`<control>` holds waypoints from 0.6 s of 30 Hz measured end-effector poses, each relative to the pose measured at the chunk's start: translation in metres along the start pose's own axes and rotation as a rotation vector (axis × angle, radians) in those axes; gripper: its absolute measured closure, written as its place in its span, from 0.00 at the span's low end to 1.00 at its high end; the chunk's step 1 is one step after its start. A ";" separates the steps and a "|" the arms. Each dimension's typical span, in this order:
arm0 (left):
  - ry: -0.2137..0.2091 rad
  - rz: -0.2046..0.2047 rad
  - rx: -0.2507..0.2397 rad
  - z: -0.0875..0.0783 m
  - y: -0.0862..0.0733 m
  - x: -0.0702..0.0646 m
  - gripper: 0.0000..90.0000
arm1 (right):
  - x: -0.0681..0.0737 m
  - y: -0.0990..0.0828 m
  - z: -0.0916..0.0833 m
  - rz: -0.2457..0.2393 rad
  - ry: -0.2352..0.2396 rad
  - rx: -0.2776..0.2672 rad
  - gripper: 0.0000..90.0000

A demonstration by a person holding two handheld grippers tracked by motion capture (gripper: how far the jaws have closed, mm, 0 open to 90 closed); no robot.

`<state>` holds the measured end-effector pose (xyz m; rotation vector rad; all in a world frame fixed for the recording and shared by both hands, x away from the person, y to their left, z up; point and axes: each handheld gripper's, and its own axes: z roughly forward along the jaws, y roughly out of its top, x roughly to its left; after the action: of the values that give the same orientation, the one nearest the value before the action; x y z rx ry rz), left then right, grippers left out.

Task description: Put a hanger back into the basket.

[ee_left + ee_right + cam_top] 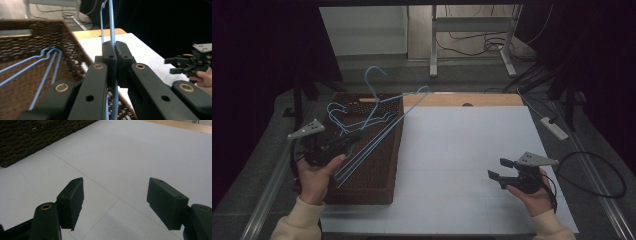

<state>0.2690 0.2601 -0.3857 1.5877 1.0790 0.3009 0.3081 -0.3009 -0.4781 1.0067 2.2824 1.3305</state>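
My left gripper (353, 137) is shut on the wire of a light blue hanger (426, 90), holding it tilted above a brown wicker basket (377, 186). In the left gripper view the jaws (114, 53) pinch the hanger wire (111, 22), which runs up between them. More blue hangers (339, 112) lie inside the basket (50, 35), their wire ends (51, 51) near its far wall. My right gripper (498, 169) is held open over the white table surface (462, 145), with nothing between its jaws (115, 192). It also appears far right in the left gripper view (183, 66).
The basket's corner (30, 142) sits to the left of the right gripper. A wooden strip (492, 100) borders the white surface at the back. A white power strip (554, 128) and cables lie on the floor at right, and table legs (433, 45) stand behind.
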 end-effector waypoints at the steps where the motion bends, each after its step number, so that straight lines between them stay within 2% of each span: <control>1: 0.009 -0.003 0.000 -0.002 -0.001 0.004 0.97 | 0.000 0.000 0.000 -0.001 0.000 0.001 0.34; 10: 0.082 -0.027 0.007 -0.015 -0.008 0.033 0.97 | 0.001 0.000 0.003 -0.003 0.004 0.011 0.34; 18: 0.111 -0.028 0.013 -0.023 -0.012 0.049 0.97 | 0.001 0.000 0.005 -0.006 0.002 0.019 0.34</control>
<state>0.2748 0.3116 -0.4052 1.5812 1.1888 0.3676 0.3100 -0.2971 -0.4809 1.0044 2.3017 1.3104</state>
